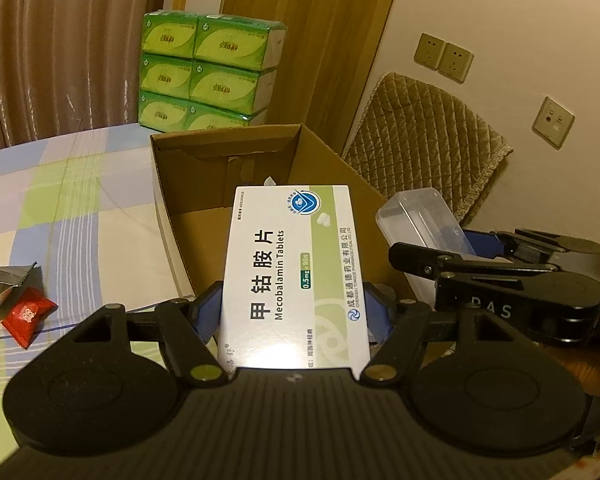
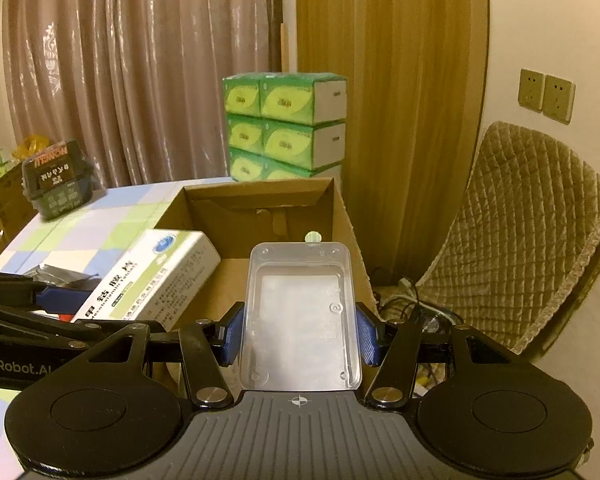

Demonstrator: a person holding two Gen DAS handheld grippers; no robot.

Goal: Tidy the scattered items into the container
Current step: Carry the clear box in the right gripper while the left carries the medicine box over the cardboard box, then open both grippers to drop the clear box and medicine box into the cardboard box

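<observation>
Left wrist view: the left gripper (image 1: 296,312) is clamped on a white and green medicine box (image 1: 296,272) marked Mecobalamin Tablets, its blue pads pressed against the two long sides. The box is held just before the near wall of an open cardboard box (image 1: 228,168), which stands on the table near its far right corner.

Right wrist view: the right gripper (image 2: 300,334) is clamped on a clear plastic case (image 2: 301,316), pads against both long sides, held over the carton's near right corner. A small pale round item (image 2: 313,237) lies inside the carton by its far wall; what it is cannot be told. The two grippers sit side by side, each showing in the other's view.

The table (image 1: 72,208) carries a checked cloth in pale blue, green and cream. Near its left edge lie a red packet (image 1: 28,316) and a silver foil pouch (image 1: 0,288), touching each other. A dark tub (image 2: 58,180) with a printed label stands at the far left edge.

Behind the carton a stack of green tissue packs (image 1: 208,68) rises against a brown curtain (image 1: 60,40) and a wooden panel (image 1: 311,32). To the right stands a chair with a quilted beige cover (image 2: 527,224), below cream wall sockets (image 2: 545,95). Cables (image 2: 415,312) lie on the floor beside the chair.
</observation>
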